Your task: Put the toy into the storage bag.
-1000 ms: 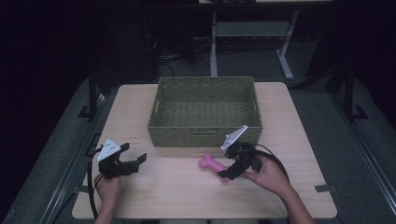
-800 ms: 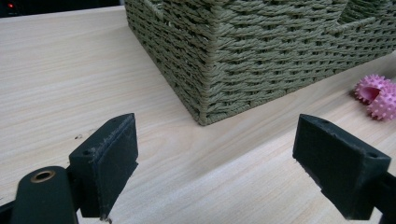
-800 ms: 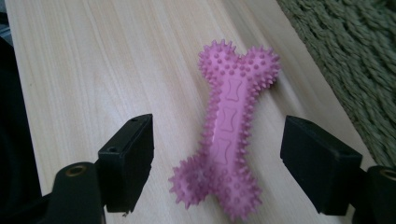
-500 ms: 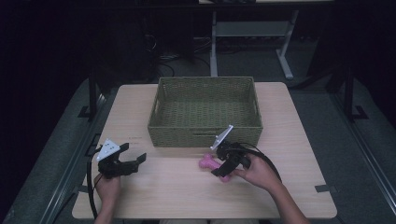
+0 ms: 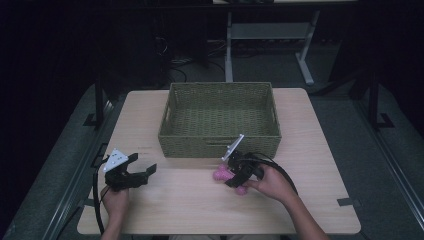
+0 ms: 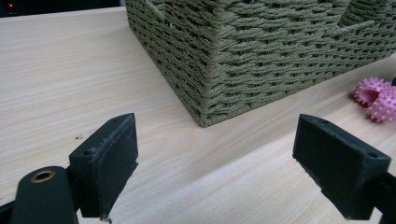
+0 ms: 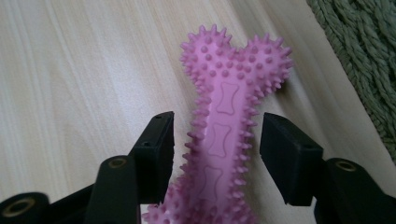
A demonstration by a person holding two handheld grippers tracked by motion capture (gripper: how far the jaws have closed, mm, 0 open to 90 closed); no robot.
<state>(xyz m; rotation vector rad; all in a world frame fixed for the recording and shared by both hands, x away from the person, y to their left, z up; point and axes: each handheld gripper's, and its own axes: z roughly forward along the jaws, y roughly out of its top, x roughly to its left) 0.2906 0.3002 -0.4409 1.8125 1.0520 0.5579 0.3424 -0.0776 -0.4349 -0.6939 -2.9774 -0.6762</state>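
Table [image 5: 310,150] bears bone toy [image 7: 224,126] between right gripper [image 7: 215,140] fingers.

I see a pink rubber bone toy [image 7: 224,135], covered in short spikes with small bone shapes embossed along its shaft, lying flat on the pale wood counter [image 5: 175,210] at about 5 o'clock from the woven green basket [image 5: 220,120], just beside its front wall. The right gripper [image 5: 235,180] straddles the shaft, its fingers [image 7: 156,149] standing on either side with slim gaps, the knobbed end poking past them toward the basket.
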